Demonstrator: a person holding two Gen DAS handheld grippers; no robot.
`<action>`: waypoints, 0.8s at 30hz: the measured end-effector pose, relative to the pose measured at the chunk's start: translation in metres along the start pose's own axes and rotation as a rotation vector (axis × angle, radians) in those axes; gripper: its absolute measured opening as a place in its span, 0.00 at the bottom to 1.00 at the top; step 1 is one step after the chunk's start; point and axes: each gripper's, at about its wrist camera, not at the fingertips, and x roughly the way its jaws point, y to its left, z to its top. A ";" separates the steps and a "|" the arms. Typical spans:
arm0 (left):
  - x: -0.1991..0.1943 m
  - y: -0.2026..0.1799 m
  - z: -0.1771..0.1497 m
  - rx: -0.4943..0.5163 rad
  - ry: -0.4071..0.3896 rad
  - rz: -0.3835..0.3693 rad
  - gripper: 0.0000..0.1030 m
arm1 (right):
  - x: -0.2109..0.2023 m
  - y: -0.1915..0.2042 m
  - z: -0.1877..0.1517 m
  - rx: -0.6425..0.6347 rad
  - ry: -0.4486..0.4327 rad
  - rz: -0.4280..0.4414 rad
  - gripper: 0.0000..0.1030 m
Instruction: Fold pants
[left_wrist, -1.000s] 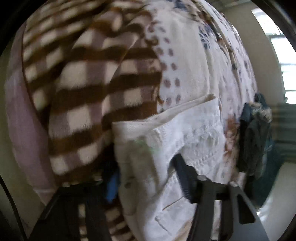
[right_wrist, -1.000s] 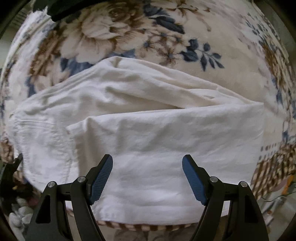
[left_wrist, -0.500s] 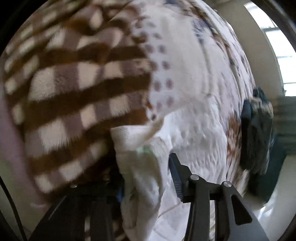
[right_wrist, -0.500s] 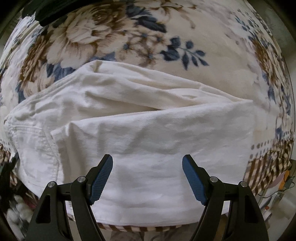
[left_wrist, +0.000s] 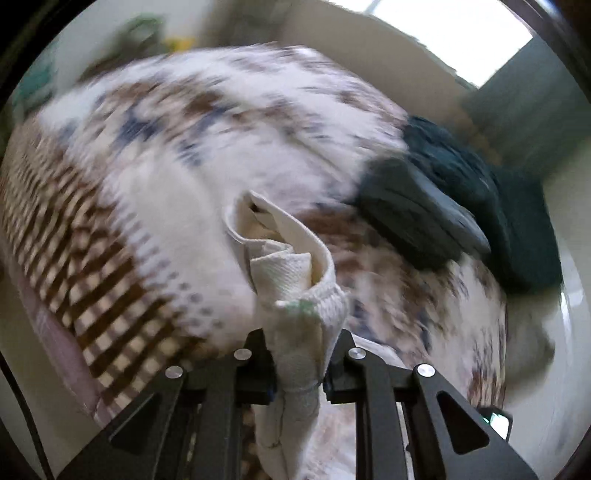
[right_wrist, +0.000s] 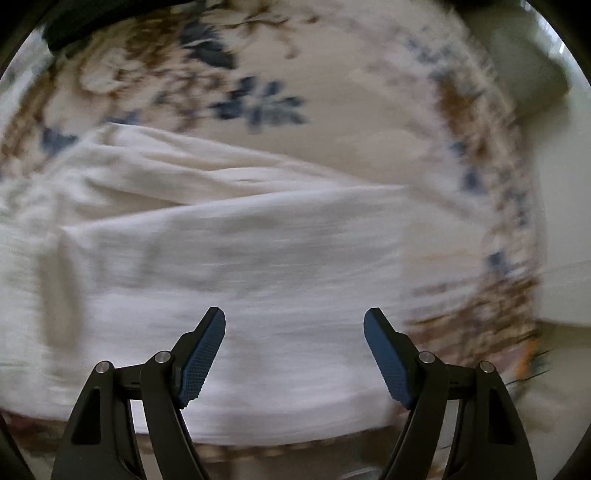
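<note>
The white pants (right_wrist: 236, 266) lie partly folded across a floral blanket (right_wrist: 332, 122) on a bed. My right gripper (right_wrist: 294, 354) is open and empty, hovering just above the near part of the pants. My left gripper (left_wrist: 300, 365) is shut on a bunched end of the white pants (left_wrist: 291, 280), lifted off the blanket; the cloth stands up between the jaws. Both views are motion-blurred.
A pile of dark teal and grey clothes (left_wrist: 461, 206) lies on the blanket's right side in the left wrist view. The blanket has a brown checked border (left_wrist: 88, 273). A grey pillow (right_wrist: 528, 74) sits at the upper right of the right wrist view.
My left gripper has closed on the pants' end and lifted it away from the blanket, swinging the view. My right gripper stays open and has shifted slightly over the pants.
</note>
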 end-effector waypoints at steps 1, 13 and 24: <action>-0.006 -0.012 -0.005 0.029 -0.002 -0.006 0.14 | 0.001 -0.005 -0.002 -0.011 -0.006 -0.019 0.77; 0.011 -0.206 -0.117 0.432 0.151 -0.087 0.14 | 0.037 -0.169 -0.032 0.180 0.020 0.008 0.77; 0.112 -0.289 -0.253 0.663 0.403 -0.026 0.14 | 0.117 -0.336 -0.066 0.531 0.154 0.143 0.77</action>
